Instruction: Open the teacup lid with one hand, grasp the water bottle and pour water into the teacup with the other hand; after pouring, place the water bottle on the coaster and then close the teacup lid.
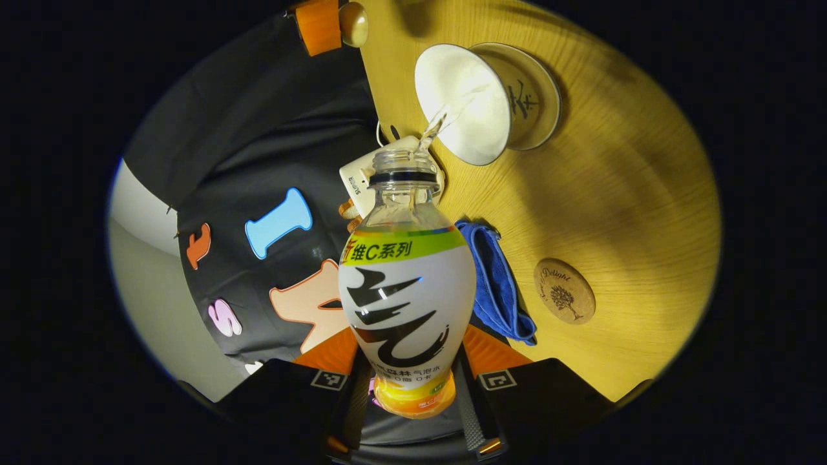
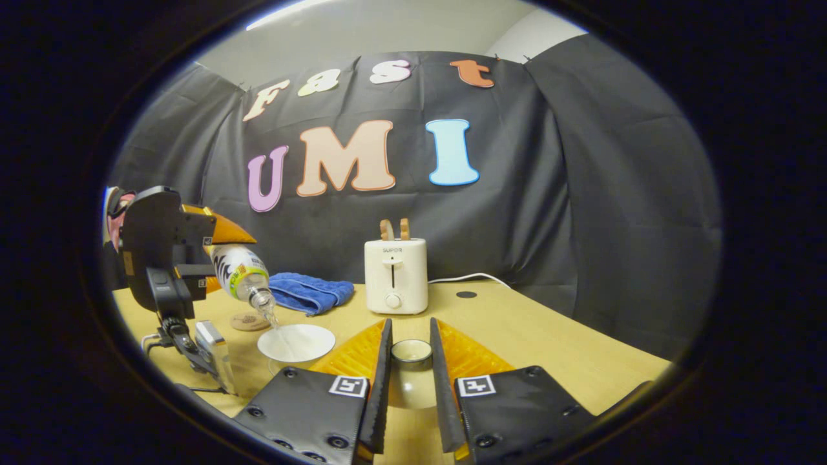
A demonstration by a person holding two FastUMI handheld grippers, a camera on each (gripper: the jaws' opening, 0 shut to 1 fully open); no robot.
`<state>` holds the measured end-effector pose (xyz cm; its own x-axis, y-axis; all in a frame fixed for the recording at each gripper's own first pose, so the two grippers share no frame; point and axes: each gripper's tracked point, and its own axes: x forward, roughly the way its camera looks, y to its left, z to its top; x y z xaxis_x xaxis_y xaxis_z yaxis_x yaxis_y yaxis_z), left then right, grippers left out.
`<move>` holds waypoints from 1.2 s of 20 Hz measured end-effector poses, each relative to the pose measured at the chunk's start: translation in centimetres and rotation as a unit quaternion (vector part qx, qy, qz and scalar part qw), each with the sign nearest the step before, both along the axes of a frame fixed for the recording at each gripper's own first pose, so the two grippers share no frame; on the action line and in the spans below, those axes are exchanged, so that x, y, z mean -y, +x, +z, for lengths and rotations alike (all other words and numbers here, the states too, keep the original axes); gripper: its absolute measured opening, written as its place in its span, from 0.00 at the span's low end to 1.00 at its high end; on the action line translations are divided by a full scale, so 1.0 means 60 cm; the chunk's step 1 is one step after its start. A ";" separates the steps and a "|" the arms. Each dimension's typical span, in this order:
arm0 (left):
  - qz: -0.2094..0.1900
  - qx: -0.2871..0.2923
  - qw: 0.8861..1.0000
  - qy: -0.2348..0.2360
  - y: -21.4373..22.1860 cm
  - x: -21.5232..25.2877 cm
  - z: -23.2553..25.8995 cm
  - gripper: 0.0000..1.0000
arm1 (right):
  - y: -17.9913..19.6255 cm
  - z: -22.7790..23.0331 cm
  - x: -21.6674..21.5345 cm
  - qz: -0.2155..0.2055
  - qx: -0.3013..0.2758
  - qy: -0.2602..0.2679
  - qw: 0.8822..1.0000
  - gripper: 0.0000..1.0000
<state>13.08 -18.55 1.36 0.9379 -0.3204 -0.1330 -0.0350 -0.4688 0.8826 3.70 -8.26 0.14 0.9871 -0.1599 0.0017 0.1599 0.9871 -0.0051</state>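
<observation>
Wooden table (image 2: 549, 342) under a black cloth wall, seen from two grippers.

Nearest in the left gripper view: left gripper (image 1: 413, 381) at 6 o'clock, jaws clamped on the base of the bottle (image 1: 407, 297). Long axis runs from 6 toward 12 o'clock, open neck leading. Beyond the neck, a thin stream falling into the cup (image 1: 462, 103) at 12 to 1 o'clock, set on its saucer (image 1: 543, 97). Blue cloth (image 1: 497, 284) just beside the bottle at 3 o'clock; coaster (image 1: 564, 290) farther out at 3 o'clock, bare.

Nearest in the right gripper view: right gripper (image 2: 410, 374) at 6 o'clock, jaws closed on the lid (image 2: 411, 352), held off the cup. At 9 o'clock, bottle tilted mouth-down toward 5 o'clock over the cup. Toaster (image 2: 395, 274) behind, near the centre.

Step in hand, by the look of it: pouring, lid off. Next move calls for righting the bottle, setting it upright on the coaster, then lowering the lid onto the cup.
</observation>
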 end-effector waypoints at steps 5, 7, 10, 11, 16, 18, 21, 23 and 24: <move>-0.002 0.011 1.000 0.022 0.003 0.001 0.009 0.58 | 0.000 -0.001 -0.001 0.001 0.000 0.000 1.000 0.36; -0.005 0.016 0.999 0.031 0.001 0.002 0.011 0.59 | 0.000 -0.001 0.000 0.001 0.000 0.000 1.000 0.37; -0.006 0.020 0.999 0.040 0.000 0.003 0.014 0.58 | 0.000 -0.001 -0.001 0.001 0.000 0.000 1.000 0.36; -0.007 0.022 0.999 0.045 -0.001 0.005 0.015 0.59 | 0.000 -0.001 -0.001 0.001 -0.001 0.000 1.000 0.36; -0.011 0.028 0.998 0.057 -0.001 0.006 0.019 0.59 | -0.001 0.000 -0.001 0.001 -0.001 0.000 1.000 0.36; -0.012 0.030 0.998 0.059 0.001 0.006 0.019 0.59 | -0.001 -0.001 0.000 0.001 -0.001 0.000 1.000 0.36; -0.013 0.030 0.998 0.061 0.002 0.007 0.019 0.59 | 0.000 -0.001 0.000 0.001 -0.001 0.000 1.000 0.36; -0.014 0.026 0.998 0.055 0.004 0.008 0.017 0.58 | -0.001 0.000 -0.001 0.001 -0.001 0.000 1.000 0.36; -0.013 0.022 0.998 0.049 0.005 0.006 0.016 0.59 | 0.000 0.000 -0.001 0.001 -0.001 0.000 1.000 0.36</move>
